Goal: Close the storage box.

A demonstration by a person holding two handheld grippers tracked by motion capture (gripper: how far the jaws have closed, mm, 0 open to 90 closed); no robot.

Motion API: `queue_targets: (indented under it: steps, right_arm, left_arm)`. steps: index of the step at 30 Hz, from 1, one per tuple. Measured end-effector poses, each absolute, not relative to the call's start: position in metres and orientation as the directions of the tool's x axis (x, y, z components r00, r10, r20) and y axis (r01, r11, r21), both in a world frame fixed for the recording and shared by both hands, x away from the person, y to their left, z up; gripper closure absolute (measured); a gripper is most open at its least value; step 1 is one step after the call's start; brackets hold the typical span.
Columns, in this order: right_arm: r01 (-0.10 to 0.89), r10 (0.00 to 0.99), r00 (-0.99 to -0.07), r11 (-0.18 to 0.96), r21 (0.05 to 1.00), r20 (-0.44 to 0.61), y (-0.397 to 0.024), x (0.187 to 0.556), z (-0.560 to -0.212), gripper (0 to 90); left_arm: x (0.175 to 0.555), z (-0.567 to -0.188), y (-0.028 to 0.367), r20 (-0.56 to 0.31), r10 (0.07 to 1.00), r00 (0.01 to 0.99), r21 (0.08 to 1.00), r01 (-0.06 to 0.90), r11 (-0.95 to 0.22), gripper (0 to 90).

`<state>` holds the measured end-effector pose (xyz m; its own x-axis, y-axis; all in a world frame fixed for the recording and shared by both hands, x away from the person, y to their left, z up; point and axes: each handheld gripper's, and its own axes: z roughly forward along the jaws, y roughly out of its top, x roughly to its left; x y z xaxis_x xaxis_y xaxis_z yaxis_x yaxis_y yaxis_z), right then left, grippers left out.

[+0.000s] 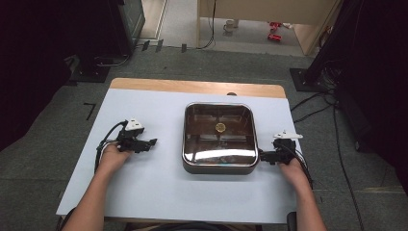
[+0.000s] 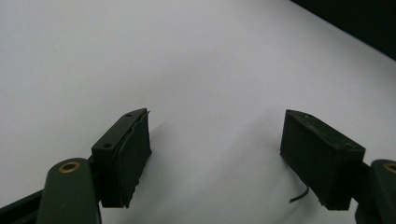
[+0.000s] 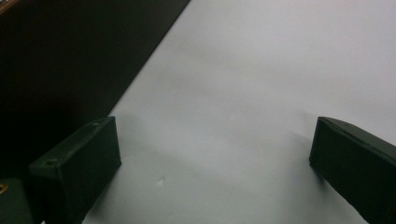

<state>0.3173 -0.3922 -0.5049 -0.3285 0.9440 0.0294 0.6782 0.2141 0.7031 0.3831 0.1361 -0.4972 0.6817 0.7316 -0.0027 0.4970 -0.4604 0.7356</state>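
A glossy square metal sink basin with rounded corners sits on the matte white bench. The left hand-held gripper and right hand-held gripper, blocky black, are both spread with nothing between their jaws. The right one lies just beside the basin's wall.

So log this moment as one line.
left gripper: open, empty | right gripper: open, beside sink basin | both resting on white sheet

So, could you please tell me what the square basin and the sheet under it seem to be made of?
The square basin looks like polished metal, probably stainless steel with a bronze tint: its walls mirror the room and carry a bright glare band. The white sheet looks like matte paper or thin plastic: flat, even, no shine. Which of the two is unclear.
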Motion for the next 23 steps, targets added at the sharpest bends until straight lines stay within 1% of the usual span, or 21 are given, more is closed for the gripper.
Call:
queue_targets:
  steps: [23]
  right_arm:
    - [0.678,0.944,-0.328,0.214,0.703,0.029,-0.3922,0.3174,-0.5049,1.2]
  left_arm:
    - [0.3827,-0.4971,0.1353,-0.001,0.738,0.675,0.735,0.501,-0.457,23.5]
